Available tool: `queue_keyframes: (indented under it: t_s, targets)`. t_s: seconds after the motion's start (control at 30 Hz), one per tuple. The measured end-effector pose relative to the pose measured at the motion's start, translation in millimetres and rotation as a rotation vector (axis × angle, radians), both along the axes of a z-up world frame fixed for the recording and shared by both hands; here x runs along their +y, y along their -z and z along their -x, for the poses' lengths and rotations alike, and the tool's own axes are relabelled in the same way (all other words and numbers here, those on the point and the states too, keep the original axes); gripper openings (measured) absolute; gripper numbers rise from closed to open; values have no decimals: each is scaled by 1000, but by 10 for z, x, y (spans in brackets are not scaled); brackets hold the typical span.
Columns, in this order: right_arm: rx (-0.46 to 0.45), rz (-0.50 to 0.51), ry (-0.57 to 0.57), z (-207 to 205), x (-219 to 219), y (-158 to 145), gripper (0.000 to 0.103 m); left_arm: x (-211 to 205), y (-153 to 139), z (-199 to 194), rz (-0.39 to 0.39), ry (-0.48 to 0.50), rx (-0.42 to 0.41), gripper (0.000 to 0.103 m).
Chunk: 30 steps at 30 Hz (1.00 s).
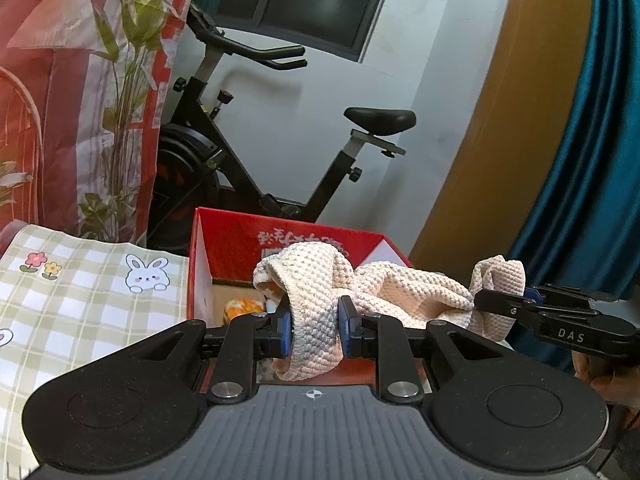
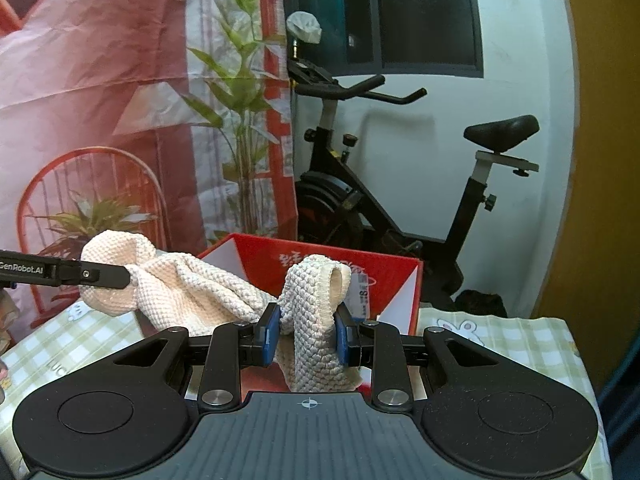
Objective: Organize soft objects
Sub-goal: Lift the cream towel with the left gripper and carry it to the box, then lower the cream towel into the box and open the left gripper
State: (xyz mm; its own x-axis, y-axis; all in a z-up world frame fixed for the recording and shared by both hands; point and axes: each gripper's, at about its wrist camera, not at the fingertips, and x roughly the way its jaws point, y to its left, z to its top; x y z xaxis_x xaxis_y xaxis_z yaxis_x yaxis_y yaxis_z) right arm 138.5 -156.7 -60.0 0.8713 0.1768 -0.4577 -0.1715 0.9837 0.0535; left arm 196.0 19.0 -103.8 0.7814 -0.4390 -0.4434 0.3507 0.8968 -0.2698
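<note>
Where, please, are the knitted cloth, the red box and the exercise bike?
knitted cloth (image 1: 316, 320): left wrist view, bunched part between fingers.
red box (image 1: 236, 240): left wrist view, inner back wall.
exercise bike (image 2: 502, 132): right wrist view, saddle.

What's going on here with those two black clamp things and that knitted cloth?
A person is holding a gripping tool in each hand, and both are clamped on one cream knitted cloth. The left tool pinches one end and the right tool the other, so the cloth hangs stretched between them over an open red box. The box sits on a checked tablecloth, and something orange already lies inside.
</note>
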Motion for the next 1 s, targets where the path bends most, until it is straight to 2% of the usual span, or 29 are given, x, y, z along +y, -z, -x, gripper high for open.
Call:
queue_keyframes:
  t_s: [0.17,0.3,0.43,0.7,1.0]
  targets:
    - [37,10,17,-360,10,54,26,-24,7,-240,-20,-17,16,24]
    - [84,55,31,-610,58,201,26,-100,103,-433,-67,-12,58,24]
    - [159,66,43,-820,104,401,26,-137,216,-588,-77,-1,120,24]
    - [255,91,44,-1095,219,700,26,-214,336,-862,-103,24,218,24]
    - [315,59,84,-1245,189,881,26,-278,500,-1008,-153,20,249,24]
